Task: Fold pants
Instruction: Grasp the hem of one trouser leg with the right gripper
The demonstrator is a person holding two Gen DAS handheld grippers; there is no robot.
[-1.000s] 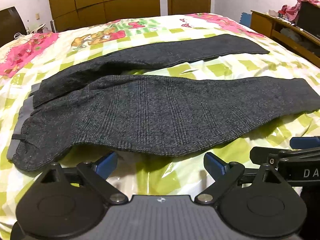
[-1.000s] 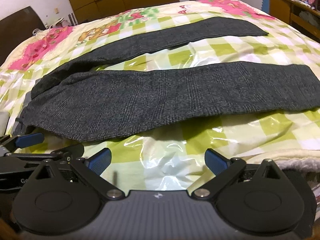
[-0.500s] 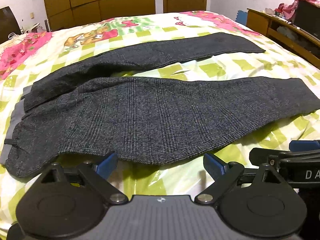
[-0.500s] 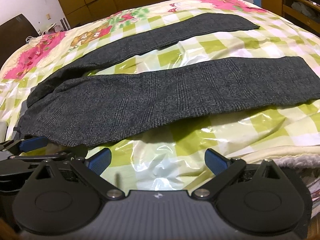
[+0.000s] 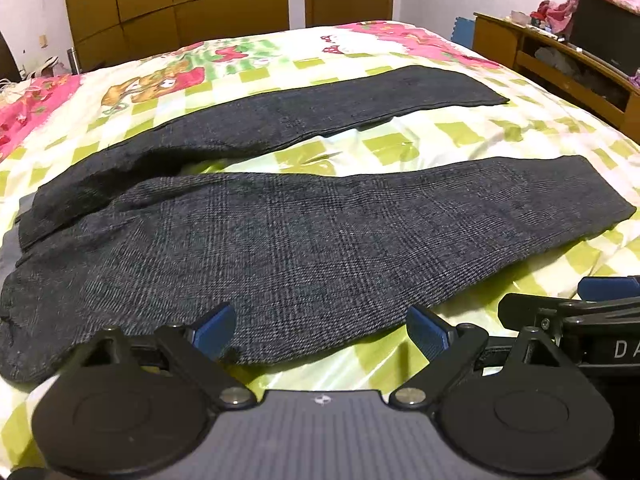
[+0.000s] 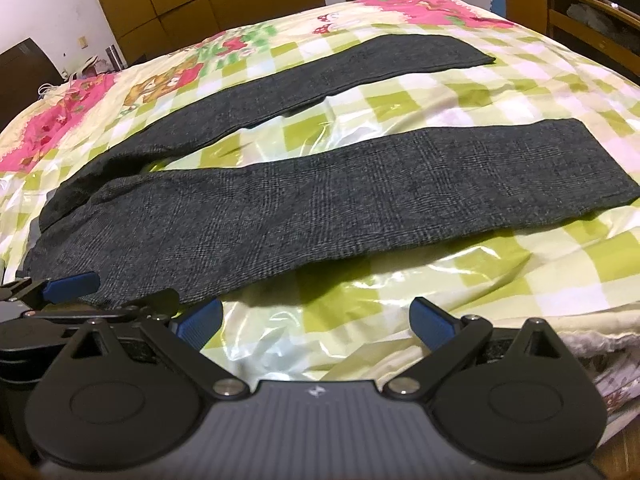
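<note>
Dark grey checked pants (image 5: 304,240) lie flat on the bed, waist at the left, both legs spread apart and running to the right. My left gripper (image 5: 320,330) is open at the near hem of the closer leg, its left fingertip over the cloth edge. In the right wrist view the same pants (image 6: 320,208) lie ahead, and my right gripper (image 6: 316,320) is open above the shiny bedcover just short of the closer leg. The left gripper (image 6: 72,284) also shows at the left edge of that view.
The bed (image 5: 420,148) carries a green-checked, pink-flowered cover under clear plastic. A wooden shelf unit (image 5: 560,68) with clutter stands to the right. Brown wardrobes (image 5: 180,8) and a door line the back wall. The bed's near edge (image 6: 580,344) is at lower right.
Both grippers have moved forward and up toward the near leg; the left fingertips now reach the cloth's edge. The pants have not moved.
</note>
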